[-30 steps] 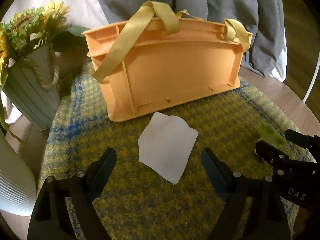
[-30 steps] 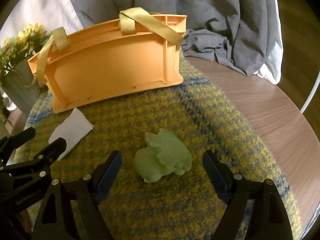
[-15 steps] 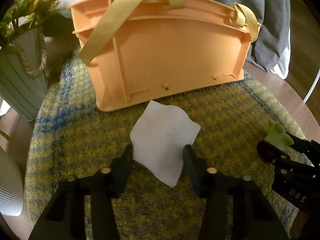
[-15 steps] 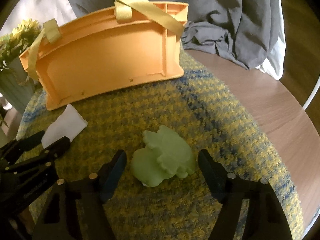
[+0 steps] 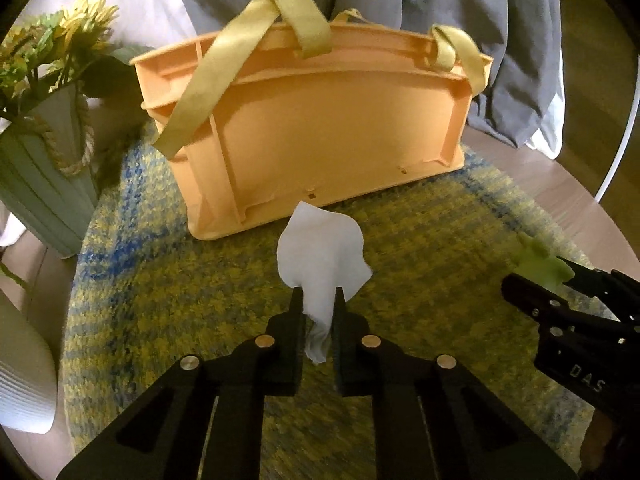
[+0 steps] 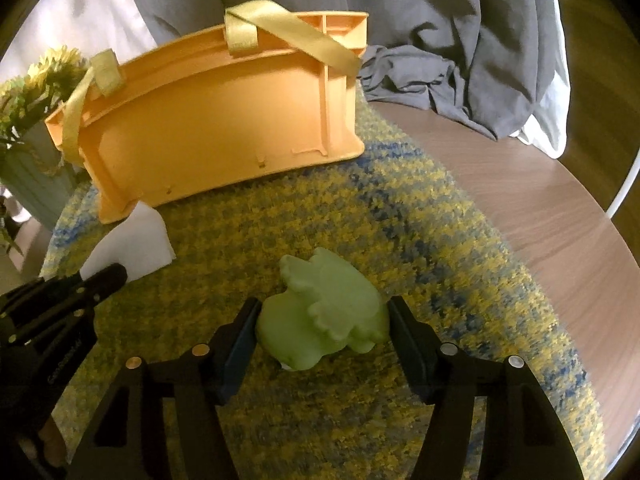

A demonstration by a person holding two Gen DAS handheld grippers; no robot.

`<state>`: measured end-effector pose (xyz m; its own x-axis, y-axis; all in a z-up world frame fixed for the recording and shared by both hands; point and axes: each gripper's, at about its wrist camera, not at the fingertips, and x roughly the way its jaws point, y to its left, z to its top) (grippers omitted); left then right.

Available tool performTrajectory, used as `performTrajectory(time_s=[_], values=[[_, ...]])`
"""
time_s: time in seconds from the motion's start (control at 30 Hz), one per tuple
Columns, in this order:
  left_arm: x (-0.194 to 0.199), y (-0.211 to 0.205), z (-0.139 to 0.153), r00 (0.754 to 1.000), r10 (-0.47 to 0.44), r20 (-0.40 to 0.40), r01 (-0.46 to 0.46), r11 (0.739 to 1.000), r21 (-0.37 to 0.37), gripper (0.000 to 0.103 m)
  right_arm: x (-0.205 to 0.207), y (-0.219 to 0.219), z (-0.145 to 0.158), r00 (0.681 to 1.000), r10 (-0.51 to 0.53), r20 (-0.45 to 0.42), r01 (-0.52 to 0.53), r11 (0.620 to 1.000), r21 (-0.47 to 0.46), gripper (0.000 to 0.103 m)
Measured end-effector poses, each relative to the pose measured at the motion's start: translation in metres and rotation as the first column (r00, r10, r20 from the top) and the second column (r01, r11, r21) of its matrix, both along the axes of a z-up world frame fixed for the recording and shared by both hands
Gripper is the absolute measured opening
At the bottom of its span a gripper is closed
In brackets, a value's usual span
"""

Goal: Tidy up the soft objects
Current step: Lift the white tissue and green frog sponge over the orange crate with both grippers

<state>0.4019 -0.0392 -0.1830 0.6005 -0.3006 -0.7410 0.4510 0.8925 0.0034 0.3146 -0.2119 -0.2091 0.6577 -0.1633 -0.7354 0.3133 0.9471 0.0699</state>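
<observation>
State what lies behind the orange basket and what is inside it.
Behind the basket hangs grey cloth, with white fabric to its left. Its inside cannot be seen: the near wall and yellow straps cover it.

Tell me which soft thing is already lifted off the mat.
The white cloth, pinched in the left claw and hanging crumpled. The green squishy toy sits on the mat between the right claw's fingers.

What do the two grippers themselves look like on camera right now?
Both the left gripper and right gripper are matte black plastic with flat fingers, triangular cut-outs and round silver rivets. White lettering marks each gripper's side; no cables or sleeves show.
</observation>
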Motion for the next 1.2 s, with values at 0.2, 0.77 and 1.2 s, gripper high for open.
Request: performTrajectory(time_s=[0.2, 0.77, 1.2], values=[[-0.013, 0.0, 0.017, 1.0, 0.015, 0.02, -0.015, 1.0, -0.024, 0.012, -0.006, -0.002, 0.013, 0.999, 0.024, 0.027, -0.024, 1.0, 0.0, 0.064], [-0.053, 0.001, 0.08, 0.985, 0.097, 0.145, -0.083, 0.992, -0.095, 0.01, -0.031, -0.01, 0.07, 0.98, 0.106, 0.166, -0.105, 0.994, -0.016, 0.064], [-0.078, 0.0, 0.122, 0.961, 0.141, 0.239, -0.111, 0.985, -0.133, 0.01, -0.047, -0.016, 0.109, 0.949, 0.162, 0.27, -0.158, 0.987, -0.038, 0.064]])
